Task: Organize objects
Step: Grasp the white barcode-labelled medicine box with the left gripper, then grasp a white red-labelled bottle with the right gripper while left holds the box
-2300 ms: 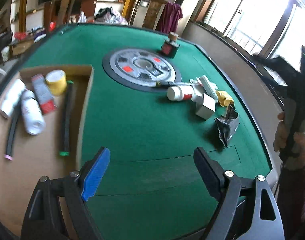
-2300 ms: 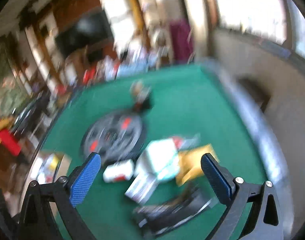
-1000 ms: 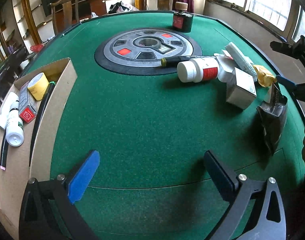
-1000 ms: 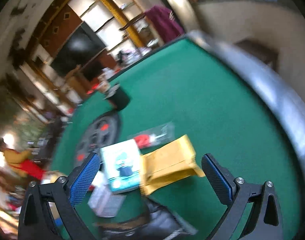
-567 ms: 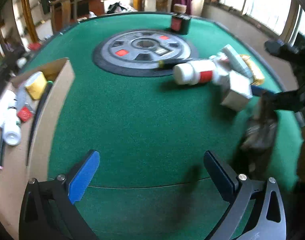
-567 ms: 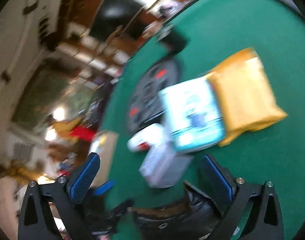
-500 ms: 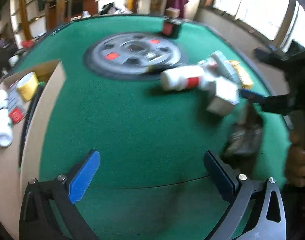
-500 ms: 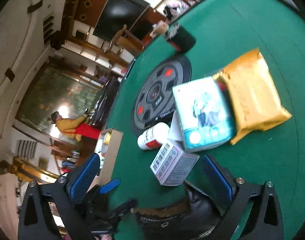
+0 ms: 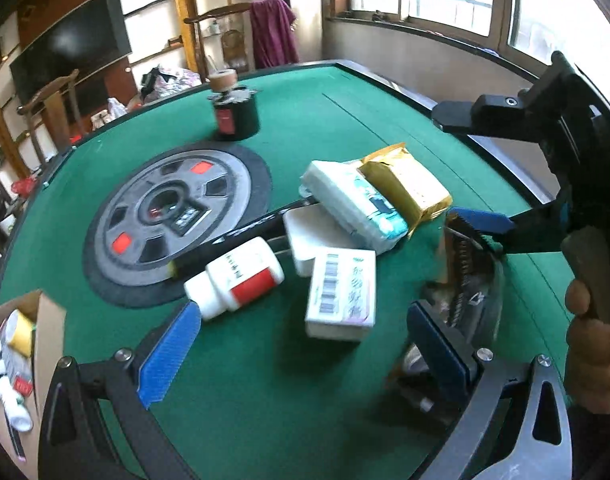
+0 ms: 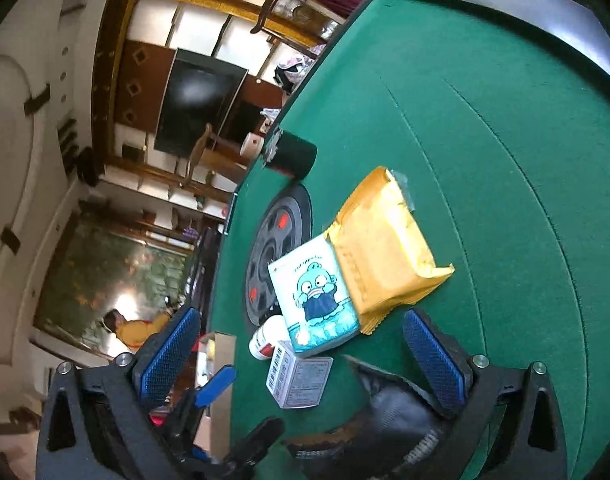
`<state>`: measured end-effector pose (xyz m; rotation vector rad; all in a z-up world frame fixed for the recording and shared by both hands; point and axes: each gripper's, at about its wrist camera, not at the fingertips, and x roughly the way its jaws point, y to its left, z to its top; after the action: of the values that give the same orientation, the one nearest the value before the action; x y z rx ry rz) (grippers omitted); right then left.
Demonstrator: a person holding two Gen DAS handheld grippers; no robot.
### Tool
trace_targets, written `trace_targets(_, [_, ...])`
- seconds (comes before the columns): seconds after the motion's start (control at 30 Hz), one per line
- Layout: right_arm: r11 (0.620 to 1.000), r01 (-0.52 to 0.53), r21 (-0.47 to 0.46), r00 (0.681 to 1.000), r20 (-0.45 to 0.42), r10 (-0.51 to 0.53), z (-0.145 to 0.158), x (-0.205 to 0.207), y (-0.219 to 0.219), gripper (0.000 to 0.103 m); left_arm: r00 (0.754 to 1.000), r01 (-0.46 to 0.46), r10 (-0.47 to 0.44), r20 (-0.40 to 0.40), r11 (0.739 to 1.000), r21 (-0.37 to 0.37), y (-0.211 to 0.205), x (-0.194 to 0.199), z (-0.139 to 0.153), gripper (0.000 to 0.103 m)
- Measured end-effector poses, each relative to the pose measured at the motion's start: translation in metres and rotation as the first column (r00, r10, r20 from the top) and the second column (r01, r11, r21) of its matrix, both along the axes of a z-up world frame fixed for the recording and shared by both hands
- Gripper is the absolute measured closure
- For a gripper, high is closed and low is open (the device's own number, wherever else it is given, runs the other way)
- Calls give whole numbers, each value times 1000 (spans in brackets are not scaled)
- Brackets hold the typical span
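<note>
Home lounge; TV [image 9: 71, 44], wood shelving [image 10: 209, 4], mahjong table [image 9: 345, 128].

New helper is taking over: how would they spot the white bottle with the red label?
Start at the grey wheel-patterned disc in the middle of the green felt table. At its near edge a white plastic bottle with a red label band lies on its side. It is the pile's only round item; its neighbours are boxes and packets.

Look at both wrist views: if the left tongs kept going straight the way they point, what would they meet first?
Probably the white barcoded box, lying flat on the green table midway between the open left tongs. The red-banded white bottle sits to its left; depth is uncertain.
</note>
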<state>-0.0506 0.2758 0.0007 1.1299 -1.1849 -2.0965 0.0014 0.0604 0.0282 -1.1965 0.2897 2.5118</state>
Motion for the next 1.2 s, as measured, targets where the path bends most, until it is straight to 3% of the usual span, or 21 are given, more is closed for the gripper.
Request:
trace_targets(0.1, [1000, -2, -5, 1000, 1, 2, 0, 0, 0, 0, 999, 43, -43, 4, 999, -18, 11, -5, -3, 2])
trace_targets(0.13, [1000, -4, -5, 1000, 0, 4, -1, 0, 1, 0, 998, 57, -57, 6, 998, -27, 14, -7, -5, 8])
trace_targets(0.2, [1000, -8, -5, 1000, -2, 8, -1, 1, 2, 0, 996, 89, -87, 35, 995, -40, 23, -13, -12, 26])
trace_targets(0.27, [1000, -7, -2, 1000, -8, 7, 1, 3, 3, 0, 993, 96, -93, 70, 995, -41, 26, -17, -19, 53])
trace_targets(0.37, [1000, 2, 11, 1000, -11, -2, 3, 4, 3, 0, 993, 78, -79, 93, 997, 7, 26, -22, -23, 71])
trace_targets(0.5, [1000, -2, 17, 1000, -3, 2, 2, 4, 1, 0, 995, 49, -53, 79, 997, 52, 18, -23, -21, 71])
trace_targets(0.7, [999, -18, 49, 1000, 1, 18, 4, 1, -7, 0, 999, 33, -34, 7, 989, 145, -9, -1, 8, 71])
trace_targets(0.77, [998, -20, 66, 1000, -1, 20, 5, 0, -7, 0, 998, 48, -41, -56, 988, 144, -19, 16, 20, 71])
trace_targets(0.83, [991, 13, 132, 1000, -22, -11, 12, 5, -9, 0, 982, 41, -24, -189, 995, 87, -28, 43, 37, 71])
trace_targets(0.93, [920, 163, 356, 980, -168, -108, 45, 28, -15, 0, 909, -4, 2, -418, 1000, -4, -40, 88, 61, 70])
trace_targets(0.97, [874, 230, 428, 961, -243, -135, 59, 39, -19, 0, 883, -25, 11, -469, 999, -23, -43, 98, 68, 70])
trace_targets(1.0, [791, 328, 517, 925, -345, -158, 76, 54, -29, 0, 859, -45, 21, -511, 998, -35, -47, 108, 74, 70])
trace_targets(1.03, [739, 382, 555, 901, -403, -163, 84, 63, -35, 0, 841, -64, 32, -541, 997, -40, -51, 115, 80, 70])
trace_targets(1.1, [647, 465, 604, 855, -495, -153, 96, 77, -49, 0, 829, -83, 45, -558, 996, -44, -57, 118, 86, 70])
trace_targets(1.2, [592, 469, 656, 855, -505, -118, 95, 77, -63, 0, 815, -110, 58, -576, 992, -56, -59, 119, 89, 70])
